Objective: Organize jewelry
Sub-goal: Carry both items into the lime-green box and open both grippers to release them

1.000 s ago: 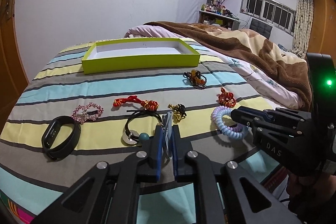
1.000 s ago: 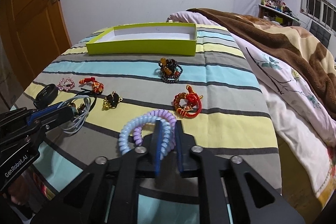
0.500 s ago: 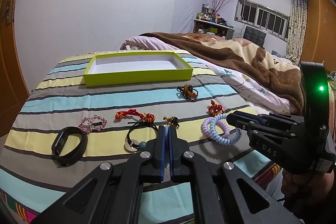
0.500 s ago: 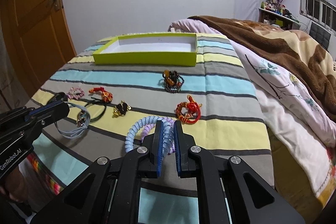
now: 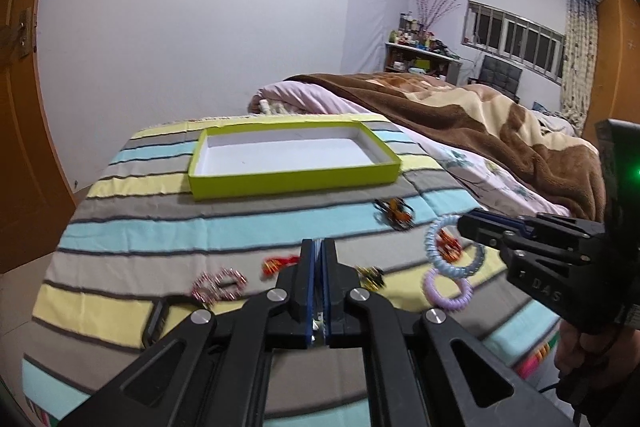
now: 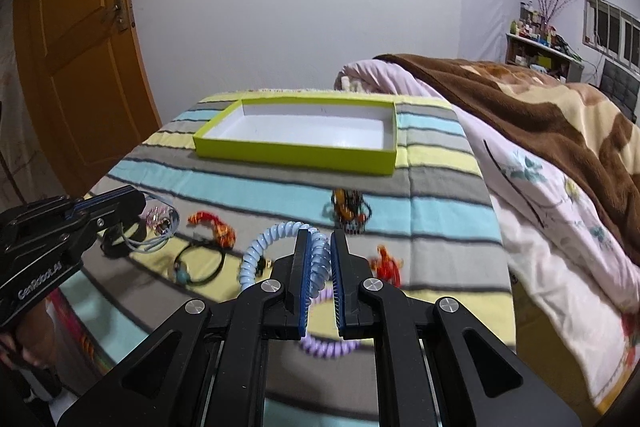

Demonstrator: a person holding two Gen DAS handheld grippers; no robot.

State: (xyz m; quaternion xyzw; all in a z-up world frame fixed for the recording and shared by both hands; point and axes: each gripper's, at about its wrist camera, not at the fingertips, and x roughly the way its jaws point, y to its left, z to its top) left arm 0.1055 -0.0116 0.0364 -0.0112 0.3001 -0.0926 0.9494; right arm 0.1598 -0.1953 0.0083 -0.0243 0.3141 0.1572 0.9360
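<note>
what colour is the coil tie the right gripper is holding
Pale blue. The coil hair tie sits clamped in the right gripper; the right wrist view shows it best.

Open bedspread before empty box

A lime-green tray with a white floor sits at 12 o'clock on a bedspread striped aqua, grey and pale yellow, a light-blue coil band, lilac coil, and brown-and-cream blanket at 2 o'clock.
</note>
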